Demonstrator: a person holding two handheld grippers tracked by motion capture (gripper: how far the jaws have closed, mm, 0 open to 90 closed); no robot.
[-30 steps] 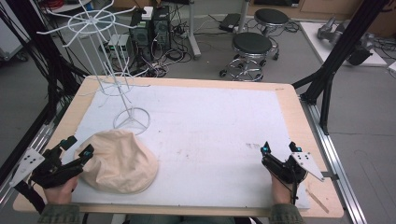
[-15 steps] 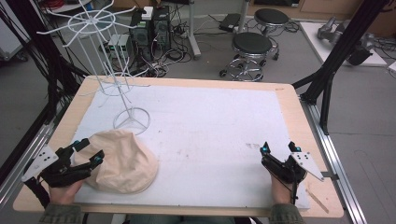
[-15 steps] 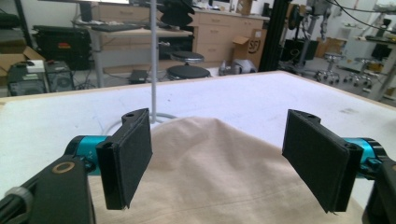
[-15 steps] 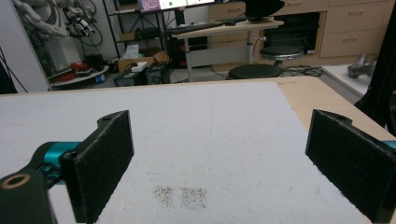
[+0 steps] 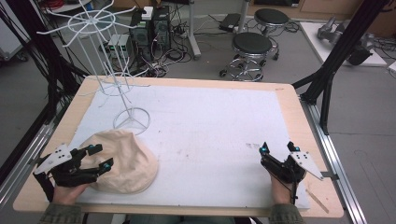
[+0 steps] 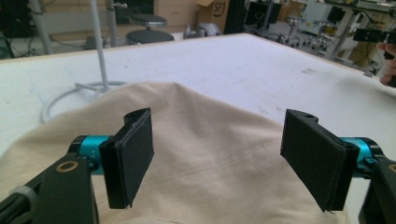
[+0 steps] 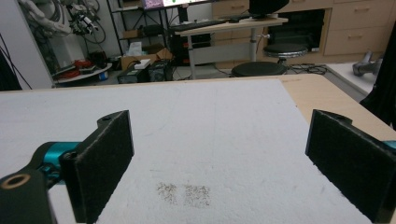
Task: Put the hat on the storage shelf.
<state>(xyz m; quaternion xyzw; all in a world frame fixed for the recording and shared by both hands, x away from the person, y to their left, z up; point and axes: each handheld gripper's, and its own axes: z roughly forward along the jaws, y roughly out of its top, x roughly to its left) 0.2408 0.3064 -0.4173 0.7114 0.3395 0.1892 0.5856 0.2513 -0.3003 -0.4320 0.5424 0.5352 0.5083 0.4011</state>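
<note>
In the high view, the cap [image 5: 122,161] is lying dome-up at the table's [image 5: 285,100] near left corner, just in front of the base ring of the wire rack [image 5: 100,56], which is probably where it is meant to hang. The left gripper [image 5: 103,157] is reaching in from the cap's left side with jaws spread, its tips sitting over the cloth's edge, likely lining up for a pinch. The right gripper [image 5: 276,148] is resting on the mat near the right corner, well apart from the cap, jaws gaping, seemingly waiting its turn. In the left gripper view, the left gripper [image 6: 217,154] is looking across the beige crown, the pads standing wide to either side and pressing on nothing; the rack's pole [image 6: 99,44] is rising just beyond. In the right gripper view, the right gripper [image 7: 219,158] is facing bare white mat, nothing between its spread pads.
</note>
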